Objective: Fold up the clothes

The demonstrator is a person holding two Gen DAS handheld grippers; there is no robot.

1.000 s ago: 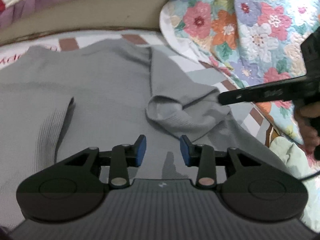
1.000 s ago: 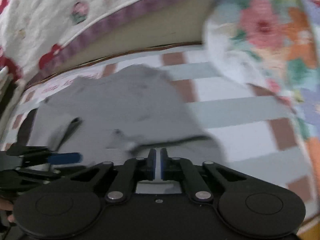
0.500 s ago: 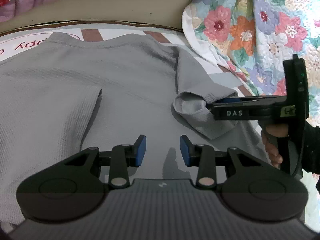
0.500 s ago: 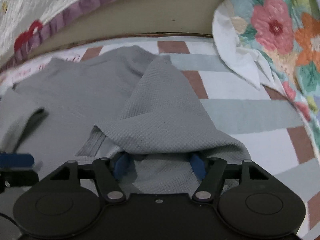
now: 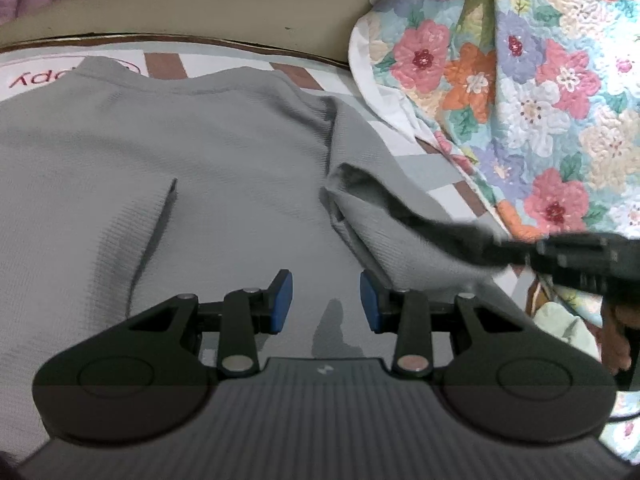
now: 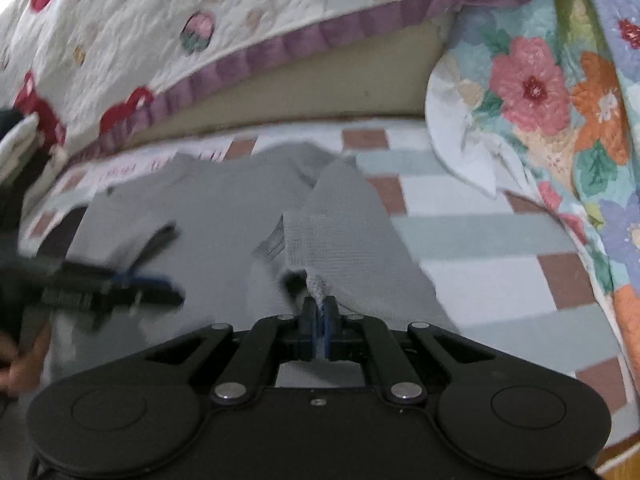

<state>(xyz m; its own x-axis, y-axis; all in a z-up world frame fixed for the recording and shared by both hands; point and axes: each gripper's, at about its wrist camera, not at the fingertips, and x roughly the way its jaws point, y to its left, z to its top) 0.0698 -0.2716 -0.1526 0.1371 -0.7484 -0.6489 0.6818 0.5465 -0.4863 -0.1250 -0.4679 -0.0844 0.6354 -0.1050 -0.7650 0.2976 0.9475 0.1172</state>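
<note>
Grey shirt (image 6: 224, 216) fabric sits pinched, seemingly, between right gripper's (image 6: 319, 312) fingers.

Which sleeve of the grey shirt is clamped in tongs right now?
The sleeve nearest the flowered quilt: the right tongs pinch its cuff, jaws just closed. The other sleeve lies flat and untouched.

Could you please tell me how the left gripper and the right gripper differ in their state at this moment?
The left gripper has its jaws apart with nothing between them, above the grey shirt; the right gripper has just closed and pinches a fold of the shirt's sleeve. The left one looks sharp in its own view, the right one blurred there. Both are black with blue pads.
</note>
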